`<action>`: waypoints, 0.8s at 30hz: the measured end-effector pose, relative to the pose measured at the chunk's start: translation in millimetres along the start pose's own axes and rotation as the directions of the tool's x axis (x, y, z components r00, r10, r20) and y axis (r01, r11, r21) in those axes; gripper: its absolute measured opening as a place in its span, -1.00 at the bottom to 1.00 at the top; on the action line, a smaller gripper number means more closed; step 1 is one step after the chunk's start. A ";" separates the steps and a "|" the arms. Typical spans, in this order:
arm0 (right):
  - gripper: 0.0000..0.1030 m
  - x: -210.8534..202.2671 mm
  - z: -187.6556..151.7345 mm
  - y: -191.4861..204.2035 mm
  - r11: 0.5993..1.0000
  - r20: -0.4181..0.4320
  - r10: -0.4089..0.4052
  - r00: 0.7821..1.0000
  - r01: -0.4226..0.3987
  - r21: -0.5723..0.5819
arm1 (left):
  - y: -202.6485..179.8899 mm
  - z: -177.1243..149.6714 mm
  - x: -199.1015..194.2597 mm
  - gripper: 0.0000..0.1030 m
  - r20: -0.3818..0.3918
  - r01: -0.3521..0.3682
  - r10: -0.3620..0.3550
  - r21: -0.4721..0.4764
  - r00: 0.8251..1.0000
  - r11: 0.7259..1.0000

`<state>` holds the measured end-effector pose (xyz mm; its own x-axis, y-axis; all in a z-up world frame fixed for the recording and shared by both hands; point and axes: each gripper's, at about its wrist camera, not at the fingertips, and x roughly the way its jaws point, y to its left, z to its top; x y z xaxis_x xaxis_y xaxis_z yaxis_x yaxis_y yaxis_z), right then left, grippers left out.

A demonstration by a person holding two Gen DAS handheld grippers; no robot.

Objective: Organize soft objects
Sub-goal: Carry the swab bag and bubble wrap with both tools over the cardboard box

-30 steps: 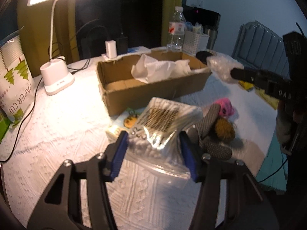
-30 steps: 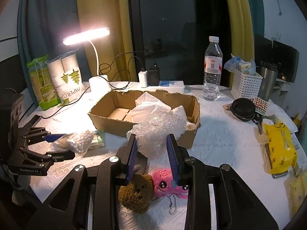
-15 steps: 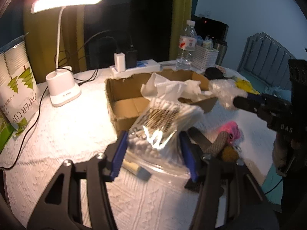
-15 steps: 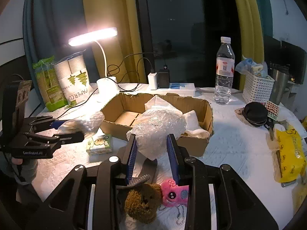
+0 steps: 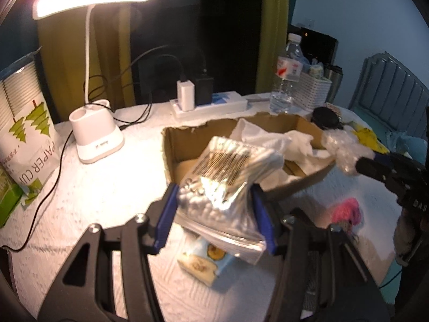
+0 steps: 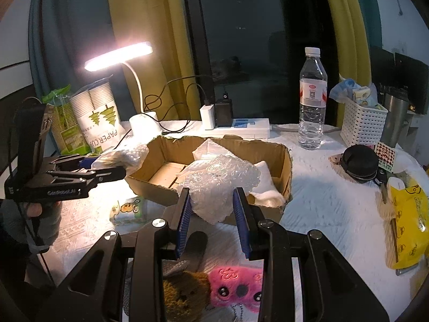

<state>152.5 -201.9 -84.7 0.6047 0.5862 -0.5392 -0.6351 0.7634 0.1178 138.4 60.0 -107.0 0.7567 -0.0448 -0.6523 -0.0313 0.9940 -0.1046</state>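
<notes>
Left gripper [image 5: 215, 214] clamped on bag of cotton swabs [image 5: 228, 171], raised at cardboard box [image 5: 171, 147] left rim. Right gripper [image 6: 211, 212] pinching bubble wrap [image 6: 219, 179] over box's near wall. Seen by right wrist only: pink plush [image 6: 236, 287] and brown plush [image 6: 185, 295] below.

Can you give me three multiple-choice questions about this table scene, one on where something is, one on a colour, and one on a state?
1. Where does the water bottle stand?
A. beside the white basket
B. inside the cardboard box
C. on the floor

2. What colour is the plush toy near the right gripper?
A. green
B. pink
C. blue

3. What is the left gripper doing?
A. hanging open
B. lying on the table
C. clamping a bag of cotton swabs

Answers: 1 A, the bottle stands on the table next to the basket. 2 B, its face is pink. 3 C, both fingers press the bag's sides.
</notes>
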 end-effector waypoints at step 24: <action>-0.35 32.7 14.2 16.9 0.999 -0.026 0.026 0.999 -0.026 -0.021 | 16.0 14.9 13.0 0.61 0.063 -0.051 0.051 -0.008 0.997 0.999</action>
<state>168.4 -165.9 -88.5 0.5753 0.5984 -0.5576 -0.6609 0.7417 0.1142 157.4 76.8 -106.0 0.7938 0.0128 -0.6080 -0.0750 0.9942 -0.0770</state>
